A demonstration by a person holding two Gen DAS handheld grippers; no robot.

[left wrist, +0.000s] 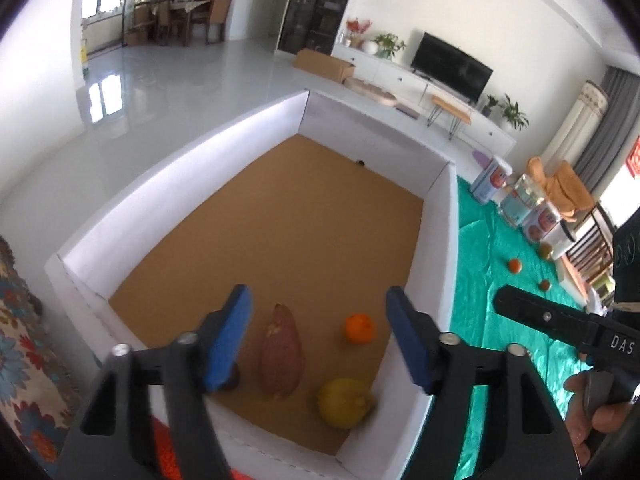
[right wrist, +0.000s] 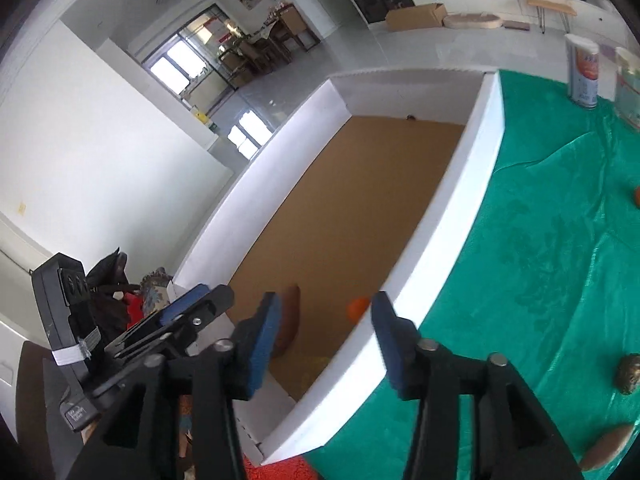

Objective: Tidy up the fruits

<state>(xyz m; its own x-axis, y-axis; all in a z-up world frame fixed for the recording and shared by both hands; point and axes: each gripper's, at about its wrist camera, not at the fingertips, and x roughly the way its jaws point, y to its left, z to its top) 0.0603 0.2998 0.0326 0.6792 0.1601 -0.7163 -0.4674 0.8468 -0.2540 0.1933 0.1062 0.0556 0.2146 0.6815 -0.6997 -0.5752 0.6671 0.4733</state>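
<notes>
The left gripper (left wrist: 320,336) hangs with jaws apart and empty above the near end of the white box (left wrist: 440,216); the right gripper (right wrist: 324,344) is also apart, holding nothing, over the box's right wall. In the near right corner lie 3 pieces: a sweet potato (left wrist: 280,356), an orange (left wrist: 360,328) and a yellow citrus (left wrist: 344,402). More fruit waits on the green cloth (right wrist: 540,260). These are likely firm, light and prone to roll; grip across the widest middle.

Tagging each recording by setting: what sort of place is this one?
Most likely a home living room opening onto a dining area: a flat television on a low white cabinet, potted plants, and a dining table with chairs beyond the glossy floor.
</notes>
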